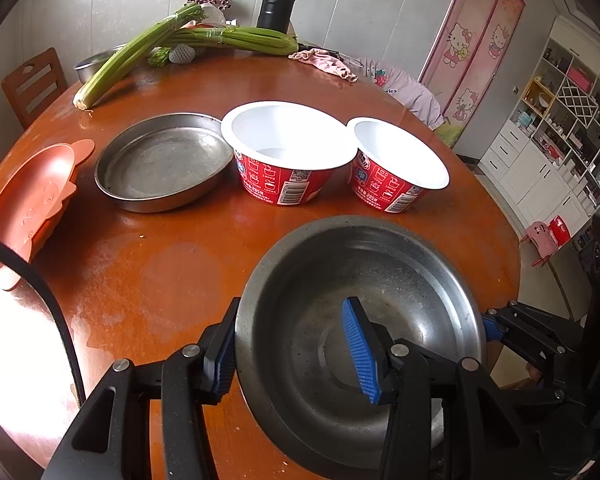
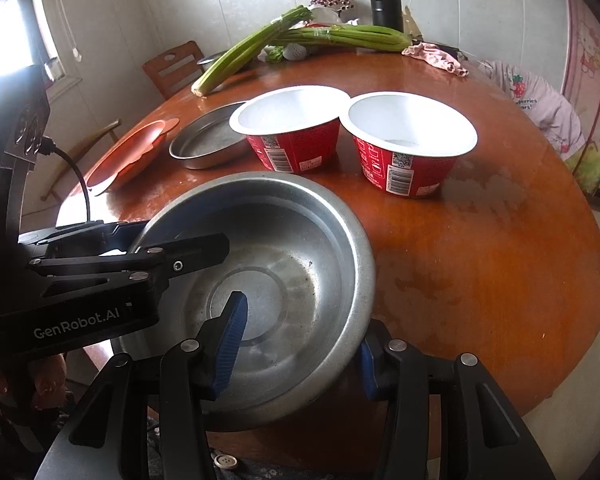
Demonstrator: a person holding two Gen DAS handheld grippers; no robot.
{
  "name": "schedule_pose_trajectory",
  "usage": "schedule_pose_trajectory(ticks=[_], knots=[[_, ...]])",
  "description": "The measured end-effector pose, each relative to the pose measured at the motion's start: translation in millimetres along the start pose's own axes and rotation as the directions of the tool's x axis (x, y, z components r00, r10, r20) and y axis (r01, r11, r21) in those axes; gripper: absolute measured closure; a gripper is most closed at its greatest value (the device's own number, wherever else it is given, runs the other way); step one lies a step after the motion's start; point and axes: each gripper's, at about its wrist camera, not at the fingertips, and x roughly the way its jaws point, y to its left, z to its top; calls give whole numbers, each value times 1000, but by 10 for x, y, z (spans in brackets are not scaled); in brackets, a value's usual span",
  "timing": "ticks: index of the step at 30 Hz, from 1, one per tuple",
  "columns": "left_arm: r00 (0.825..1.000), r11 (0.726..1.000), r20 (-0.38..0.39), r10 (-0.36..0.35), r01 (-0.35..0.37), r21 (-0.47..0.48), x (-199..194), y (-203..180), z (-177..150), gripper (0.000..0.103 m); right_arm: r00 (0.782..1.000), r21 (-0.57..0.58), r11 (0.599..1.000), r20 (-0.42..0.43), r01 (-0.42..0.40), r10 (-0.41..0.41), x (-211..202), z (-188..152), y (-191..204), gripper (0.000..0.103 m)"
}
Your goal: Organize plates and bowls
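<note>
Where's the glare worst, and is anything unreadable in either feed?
Left wrist view: table edge blown out white at lower left, beside the orange plate. Right wrist view: window washes out the upper left; steel bowl stays clear. Both bend at the edges.

The left tongs [image 2: 148,240] are showing the white lettering "GenRobot.AI" on the black body. The pink garment [image 2: 540,108] past the tabletop's far edge is carrying a strawberry print with "berries" legible — the rest is cut off. Each red paper bowl [image 1: 284,160] is displaying a barcode, a QR code and "285" — remaining print is too small. The black flask [image 1: 276,0] is bearing an unreadable white brand mark.
</note>
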Motion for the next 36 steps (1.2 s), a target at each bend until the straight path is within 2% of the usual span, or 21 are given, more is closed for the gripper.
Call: schedule_pose_trajectory(ticks=[13,20,28,36], knots=[[999,1000,34,22,-21,-16,-152,-2,40,52,1000,16,1000,30,7,-8,-117,-15,-87,52],[996,1000,83,26,-25,-9,-382,-62,168,48,995,62,998,97,19,-25,-323,71,-252,52],[995,998,83,-58,55,43,-401,-371,390,47,983,114,991,166,65,-83,-570,261,-530,52],[992,993,48,-114,113,34,-264,-499,548,47,974,154,985,198,83,-113,-669,399,-744,51]])
